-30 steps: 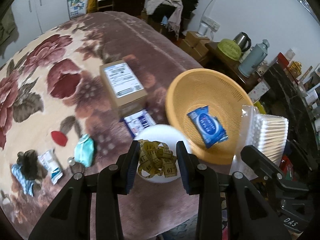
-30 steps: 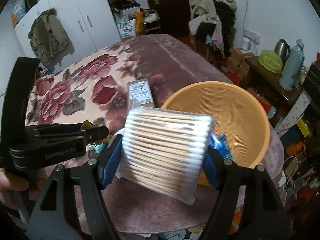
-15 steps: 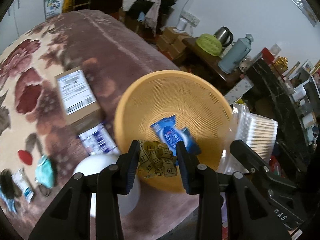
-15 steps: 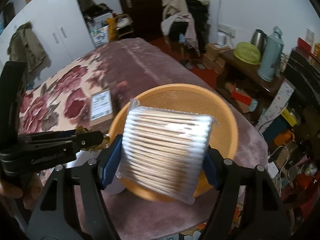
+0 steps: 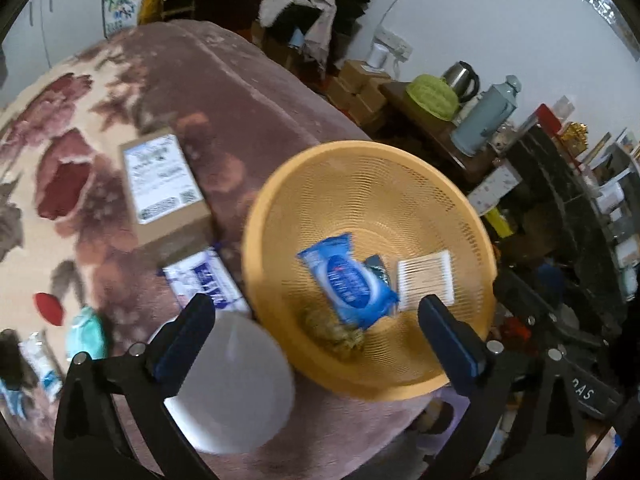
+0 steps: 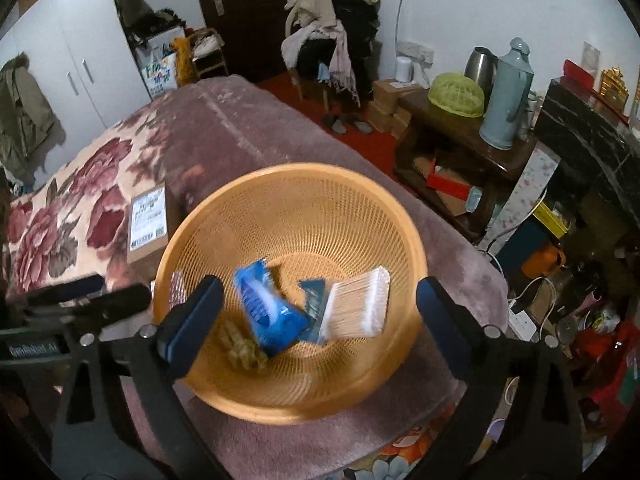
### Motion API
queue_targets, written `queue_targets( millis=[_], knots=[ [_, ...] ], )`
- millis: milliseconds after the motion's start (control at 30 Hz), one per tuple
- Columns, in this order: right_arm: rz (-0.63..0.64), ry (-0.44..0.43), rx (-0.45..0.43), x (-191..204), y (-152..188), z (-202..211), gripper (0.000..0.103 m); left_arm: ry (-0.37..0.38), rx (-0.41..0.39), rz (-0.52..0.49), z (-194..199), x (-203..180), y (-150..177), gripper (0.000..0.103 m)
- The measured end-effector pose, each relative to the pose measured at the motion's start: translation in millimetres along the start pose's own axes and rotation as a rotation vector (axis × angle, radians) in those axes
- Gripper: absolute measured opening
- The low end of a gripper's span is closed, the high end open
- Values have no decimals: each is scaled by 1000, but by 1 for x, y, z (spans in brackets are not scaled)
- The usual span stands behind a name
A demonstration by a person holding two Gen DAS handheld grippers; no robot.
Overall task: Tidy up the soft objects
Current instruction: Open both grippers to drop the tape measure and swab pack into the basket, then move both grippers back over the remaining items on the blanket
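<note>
Cardboard box (image 5: 164,188) beside white bowl (image 5: 236,392)

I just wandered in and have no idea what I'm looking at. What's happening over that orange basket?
A person holds a clamp-like gripper in each hand, tidying small soft items off the bed. Both the left gripper and right gripper are open and empty above the orange basket. In it lie a blue wipes pack, a cotton swab pack and a yellow tape measure.

1. Left wrist view: taken from above, angled down over the bed (image 5: 248,92), close to the orange basket (image 5: 472,216).
2. Right wrist view: aimed down, nearer the basket (image 6: 404,216); door faced.
3. Shared: basket, cardboard box (image 5: 164,184), bed.
</note>
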State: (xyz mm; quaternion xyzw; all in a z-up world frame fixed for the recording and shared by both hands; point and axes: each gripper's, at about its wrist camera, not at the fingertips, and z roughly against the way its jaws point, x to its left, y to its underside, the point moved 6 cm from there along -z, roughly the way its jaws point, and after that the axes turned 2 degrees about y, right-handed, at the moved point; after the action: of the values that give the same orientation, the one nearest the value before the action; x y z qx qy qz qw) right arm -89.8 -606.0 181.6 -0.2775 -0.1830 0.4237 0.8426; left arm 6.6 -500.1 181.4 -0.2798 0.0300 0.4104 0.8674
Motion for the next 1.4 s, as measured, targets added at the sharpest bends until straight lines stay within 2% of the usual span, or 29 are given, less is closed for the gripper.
queue_targets(
  millis=[133,500,1400],
  knots=[
    [21,-13,17,7,9,1,101,-52,-7,-15,10,9,6,102],
    [60,-29,26,32,20,16,103,-83,0,-11,28,30,25,102],
    [269,-119,65,158,60,35,103,-169,-26,111,88,146,83,102]
  ],
)
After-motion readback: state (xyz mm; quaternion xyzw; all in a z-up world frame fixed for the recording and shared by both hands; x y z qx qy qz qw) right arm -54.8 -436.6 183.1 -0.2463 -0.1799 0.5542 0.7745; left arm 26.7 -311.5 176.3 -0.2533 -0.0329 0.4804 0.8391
